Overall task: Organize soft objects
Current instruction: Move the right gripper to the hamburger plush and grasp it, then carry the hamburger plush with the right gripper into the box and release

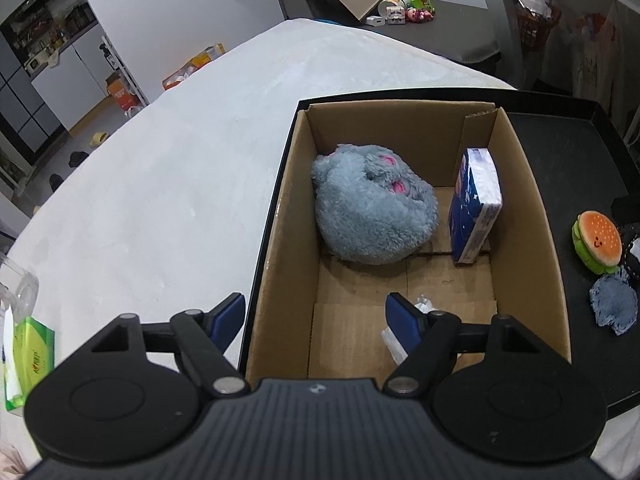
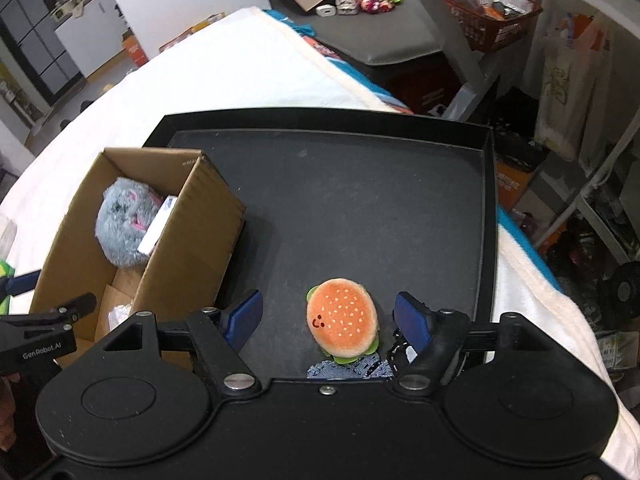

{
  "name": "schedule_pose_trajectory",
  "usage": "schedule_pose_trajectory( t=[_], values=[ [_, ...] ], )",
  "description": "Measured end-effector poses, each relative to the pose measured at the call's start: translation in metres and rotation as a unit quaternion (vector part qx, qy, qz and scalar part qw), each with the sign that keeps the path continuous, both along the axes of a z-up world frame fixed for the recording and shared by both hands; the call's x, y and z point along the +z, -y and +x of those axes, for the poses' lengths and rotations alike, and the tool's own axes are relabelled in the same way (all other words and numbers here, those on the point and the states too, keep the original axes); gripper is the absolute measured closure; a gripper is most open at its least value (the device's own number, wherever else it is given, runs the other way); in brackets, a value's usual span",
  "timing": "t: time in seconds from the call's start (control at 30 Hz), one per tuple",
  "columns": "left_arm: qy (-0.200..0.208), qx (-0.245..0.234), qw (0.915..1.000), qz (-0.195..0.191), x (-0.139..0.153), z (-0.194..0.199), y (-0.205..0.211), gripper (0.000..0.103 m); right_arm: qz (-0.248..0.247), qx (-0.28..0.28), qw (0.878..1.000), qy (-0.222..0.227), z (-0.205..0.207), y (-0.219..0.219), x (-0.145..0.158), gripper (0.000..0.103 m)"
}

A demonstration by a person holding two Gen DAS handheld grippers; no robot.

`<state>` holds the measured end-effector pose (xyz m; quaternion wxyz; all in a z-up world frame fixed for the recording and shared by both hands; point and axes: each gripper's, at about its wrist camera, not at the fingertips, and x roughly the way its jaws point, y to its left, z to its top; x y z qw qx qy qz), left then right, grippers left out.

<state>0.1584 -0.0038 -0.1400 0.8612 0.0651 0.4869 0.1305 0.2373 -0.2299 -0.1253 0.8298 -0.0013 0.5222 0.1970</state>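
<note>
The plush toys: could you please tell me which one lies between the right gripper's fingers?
The hamburger plush, orange-bunned with a smiling face, on the black tray. The grey fluffy plush sits in the cardboard box instead.

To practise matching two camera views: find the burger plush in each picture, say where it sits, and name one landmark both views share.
Left wrist view: the burger plush sits at the far right edge, on the black tray, right of the cardboard box.
Right wrist view: the burger plush sits low in the middle, on the tray, between the open right gripper fingers, untouched.
Shared landmark: the cardboard box holding the grey plush.
</note>
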Motion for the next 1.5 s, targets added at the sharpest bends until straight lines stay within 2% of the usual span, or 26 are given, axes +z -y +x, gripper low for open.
schedule_pose_trajectory(
  t=[0.13, 0.4, 0.57, 0.73, 0.83, 1.13, 1.5],
  values=[
    [-0.006, 0.001, 1.0000, 0.007, -0.001, 0.002, 0.002, 0.027, -0.009, 0.012, 1.000, -0.016, 0.003, -0.004, -0.012, 0.041],
    [-0.017, -0.001, 0.9997, 0.019, -0.002, 0.003, 0.005, 0.027, -0.030, 0.033, 0.999, -0.022, 0.004, -0.014, -0.026, 0.042],
    [-0.020, -0.004, 0.9995, 0.024, -0.002, 0.004, 0.008, 0.026, -0.069, 0.046, 0.996, -0.016, 0.002, -0.024, -0.038, 0.043],
    [-0.020, -0.004, 0.9996, 0.021, -0.002, 0.003, 0.009, 0.026, -0.089, 0.047, 0.995, -0.013, 0.003, -0.029, -0.045, 0.063],
    [-0.020, -0.004, 0.9996, 0.018, -0.001, 0.002, 0.007, 0.026, -0.088, 0.048, 0.995, -0.003, 0.001, -0.030, -0.040, 0.067],
    [-0.014, 0.000, 0.9999, 0.000, -0.001, 0.000, 0.002, 0.026, -0.064, 0.033, 0.997, 0.017, -0.005, -0.027, -0.014, 0.067],
    [0.003, 0.006, 0.9995, -0.030, 0.004, -0.005, -0.007, 0.026, -0.059, 0.031, 0.997, 0.047, -0.011, -0.037, 0.015, 0.067]
  ],
)
